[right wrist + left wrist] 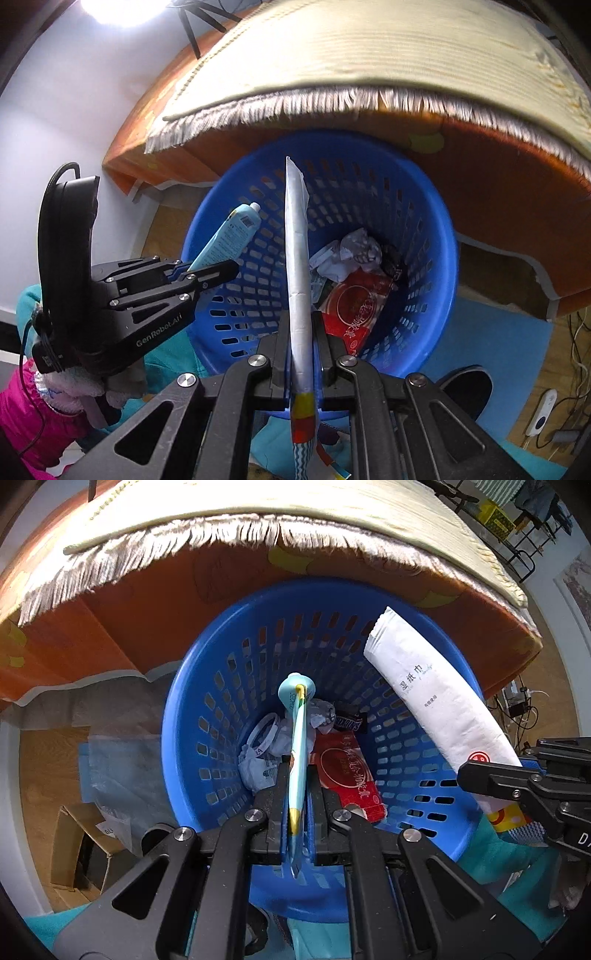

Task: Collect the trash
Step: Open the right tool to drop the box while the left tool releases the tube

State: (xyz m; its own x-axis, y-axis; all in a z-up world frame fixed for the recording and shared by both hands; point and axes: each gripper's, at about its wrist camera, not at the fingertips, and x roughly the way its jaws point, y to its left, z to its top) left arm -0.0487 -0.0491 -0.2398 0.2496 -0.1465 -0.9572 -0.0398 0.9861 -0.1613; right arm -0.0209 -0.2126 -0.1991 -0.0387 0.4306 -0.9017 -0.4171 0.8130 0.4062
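Trash: two pieces are held over a blue basket (192,716), and more lies at its bottom.
Basket: round blue plastic with slotted walls, standing on the floor just in front of an orange-covered bed (122,627); both views look down into it.
Left gripper (297,775): its jaws are clamped on a light-blue tube (298,738), with almost no gap between them. In the right wrist view the same gripper (218,271) comes in from the left over the basket rim.
Tube: flat tail pinched in the jaws, capped end pointing away into the basket; it hangs above the trash, not touching it.
Right gripper (300,332): its jaws are pressed narrow on a long white wet-wipe pack (297,258), seen edge-on.
Pack: in the left wrist view the white pack (436,701) slants over the right side of the basket, its far end near the back wall; its red and yellow end sits at the jaws.
Basket contents: a red packet (347,771) beside crumpled white paper (258,760), with a dark wrapper (351,720) behind them.
Bed: a cream fringed blanket (258,513) drapes over its edge above the basket.
Floor: wood, with a blue mat (498,343) to the right of the basket and a cardboard box (77,849) to the left.
Person: a pink sleeve (26,402) shows behind the left gripper.
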